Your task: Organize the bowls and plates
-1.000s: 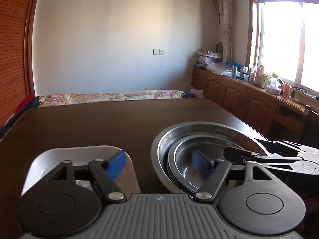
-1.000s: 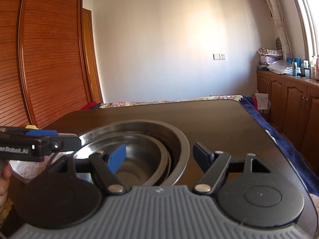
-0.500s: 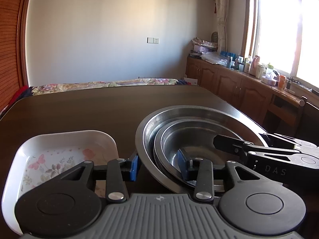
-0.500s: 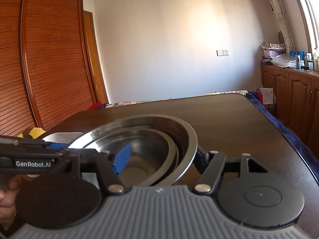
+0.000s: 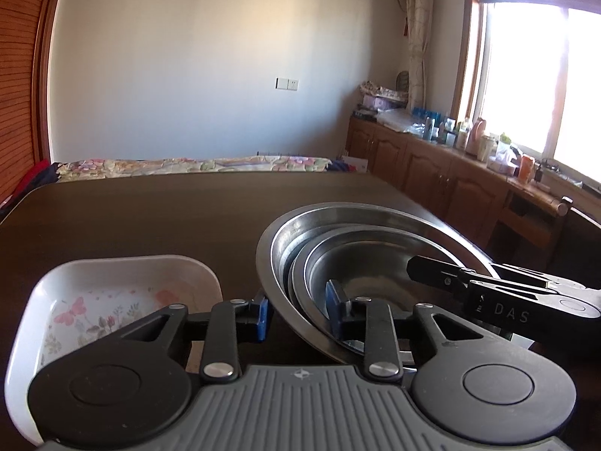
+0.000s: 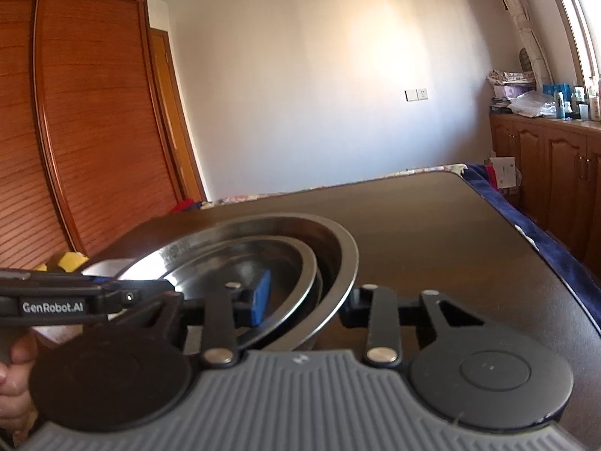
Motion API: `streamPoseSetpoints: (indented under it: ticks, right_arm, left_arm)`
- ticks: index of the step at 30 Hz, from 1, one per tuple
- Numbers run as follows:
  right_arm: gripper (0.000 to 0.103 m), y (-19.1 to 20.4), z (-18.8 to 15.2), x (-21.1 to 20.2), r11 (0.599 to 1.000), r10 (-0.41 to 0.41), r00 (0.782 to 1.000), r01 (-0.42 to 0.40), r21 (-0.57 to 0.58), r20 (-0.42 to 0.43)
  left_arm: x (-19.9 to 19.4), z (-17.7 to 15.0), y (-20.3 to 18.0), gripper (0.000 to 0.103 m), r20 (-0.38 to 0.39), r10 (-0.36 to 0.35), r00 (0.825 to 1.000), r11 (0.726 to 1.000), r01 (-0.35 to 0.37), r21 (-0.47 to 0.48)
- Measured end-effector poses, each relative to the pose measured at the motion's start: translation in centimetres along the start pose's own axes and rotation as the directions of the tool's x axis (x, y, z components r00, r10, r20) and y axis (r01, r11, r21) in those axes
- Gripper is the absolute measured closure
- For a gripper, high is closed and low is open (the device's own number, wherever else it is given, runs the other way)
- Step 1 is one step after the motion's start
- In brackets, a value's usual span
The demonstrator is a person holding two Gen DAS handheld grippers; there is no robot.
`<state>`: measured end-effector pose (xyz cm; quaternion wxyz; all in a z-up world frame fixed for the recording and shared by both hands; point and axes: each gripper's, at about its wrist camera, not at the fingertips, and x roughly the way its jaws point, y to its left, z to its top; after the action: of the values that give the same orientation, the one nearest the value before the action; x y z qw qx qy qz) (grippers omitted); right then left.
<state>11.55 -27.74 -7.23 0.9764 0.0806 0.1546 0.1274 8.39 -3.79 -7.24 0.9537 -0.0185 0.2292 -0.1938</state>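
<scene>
Right, both grippers are closing on the nested steel bowls [image 5: 368, 259] on the dark table [image 5: 150, 218], beside the floral white dish [image 5: 124, 282]. Left gripper [image 5: 298, 315] is pinching the near-left rim, right gripper [image 6: 308, 298] the opposite rim; jaws have just been closing. Keep the lift level and synchronised, or the inner bowls will probably slide.

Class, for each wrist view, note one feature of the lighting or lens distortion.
Left wrist view: the window is blown out white, with glare on the steel bowls. Right wrist view: fisheye bends the wardrobe edges, and a warm sunlit patch falls on the wall.
</scene>
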Motion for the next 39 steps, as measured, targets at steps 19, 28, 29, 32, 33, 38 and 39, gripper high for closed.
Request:
streamPoseSetpoints:
  ticks: [19, 28, 29, 32, 33, 38, 39]
  right_arm:
    - [0.065, 4.2, 5.7, -0.9, 0.993, 0.103, 0.992, -0.098, -0.066, 0.080]
    - [0.065, 6.5, 5.6, 0.6, 0.984, 0.172, 0.984, -0.169, -0.065, 0.054]
    - [0.065, 6.8, 5.5, 0.6, 0.982, 0.179, 0.983, -0.175, -0.066, 0.052]
    - [0.065, 7.6, 5.2, 0.7, 0.979, 0.193, 0.980, -0.189, -0.073, 0.043]
    - [0.065, 7.9, 5.2, 0.8, 0.979, 0.195, 0.980, -0.192, -0.075, 0.039]
    - [0.065, 9.2, 4.7, 0.9, 0.974, 0.197, 0.980, -0.193, -0.114, 0.021]
    - [0.065, 9.5, 4.5, 1.0, 0.974, 0.196, 0.980, -0.193, -0.123, 0.018]
  left_arm:
    - [-6.4, 6.0, 2.3, 0.071, 0.118, 0.047, 0.992, 0.999, -0.047, -0.005]
    - [-8.3, 5.8, 4.8, 0.071, 0.110, 0.102, 0.989, 0.995, -0.101, -0.017]
    - [-8.5, 5.7, 5.2, 0.071, 0.107, 0.105, 0.989, 0.994, -0.104, -0.017]
    - [-9.0, 5.5, 5.9, 0.071, 0.103, 0.114, 0.988, 0.993, -0.113, -0.018]
    - [-9.1, 5.4, 6.1, 0.071, 0.102, 0.118, 0.988, 0.993, -0.116, -0.018]
    - [-9.5, 4.5, 7.0, 0.071, 0.101, 0.127, 0.987, 0.992, -0.125, -0.026]
    - [-9.5, 4.3, 7.2, 0.071, 0.100, 0.131, 0.986, 0.991, -0.129, -0.030]
